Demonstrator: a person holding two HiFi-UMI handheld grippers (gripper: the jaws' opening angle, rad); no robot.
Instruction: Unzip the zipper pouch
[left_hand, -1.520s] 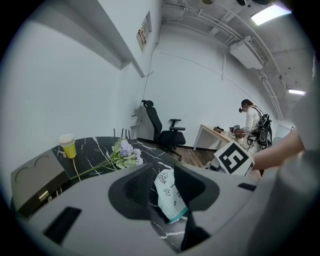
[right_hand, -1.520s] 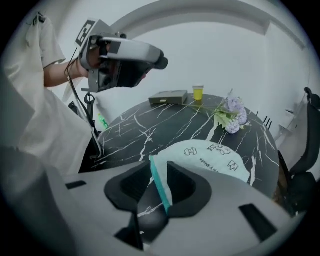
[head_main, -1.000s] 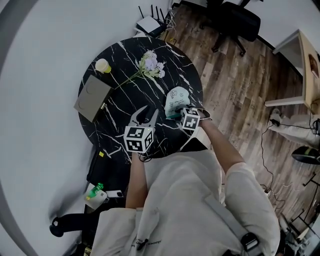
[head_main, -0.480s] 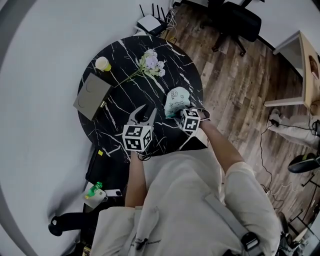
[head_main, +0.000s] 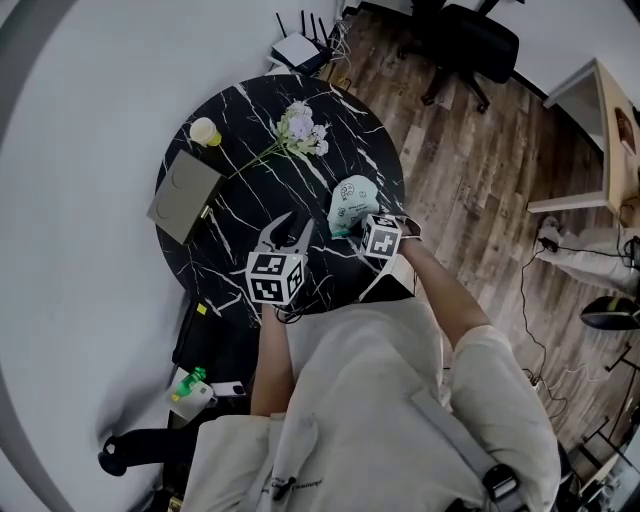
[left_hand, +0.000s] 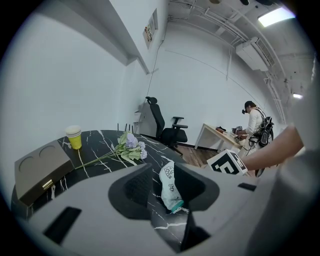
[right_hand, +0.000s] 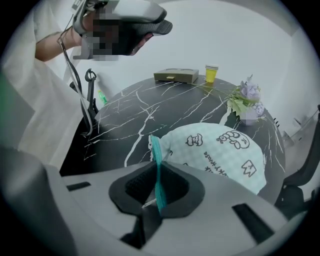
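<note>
- Round black marble table (head_main: 340, 130) on a wood plank floor (head_main: 470, 200), with a black office chair (head_main: 470, 40) at the far side of the room.
- The zipper pouch (head_main: 353, 200) is pale mint with cartoon print. It lies flat on the table near the edge closest to me, and I take it as my reference point.
- My right gripper (head_main: 350, 228) is at the pouch's near end, pitched steeply down.
- Its jaws have just been closing. In the right gripper view the pouch's teal zipper band (right_hand: 156, 160) stands on edge between them and they are clamped on it.
- A small metal piece shows at the band's lower end inside the jaws. I can't confirm that it is the pull tab.
- My left gripper (head_main: 290, 228) is just left of the pouch and not touching it. Its jaws are spread wide with nothing in them, and through the gap I see only the tabletop and the pouch beyond.
- A spray of pale purple flowers (head_main: 300, 128) lies beyond the pouch, toward the far-left.
- A yellow paper cup (head_main: 205, 131) is further left of the pouch, past the flower stems.
- A tan flat box (head_main: 185, 195) is well left of the pouch, overhanging the table edge.
</note>
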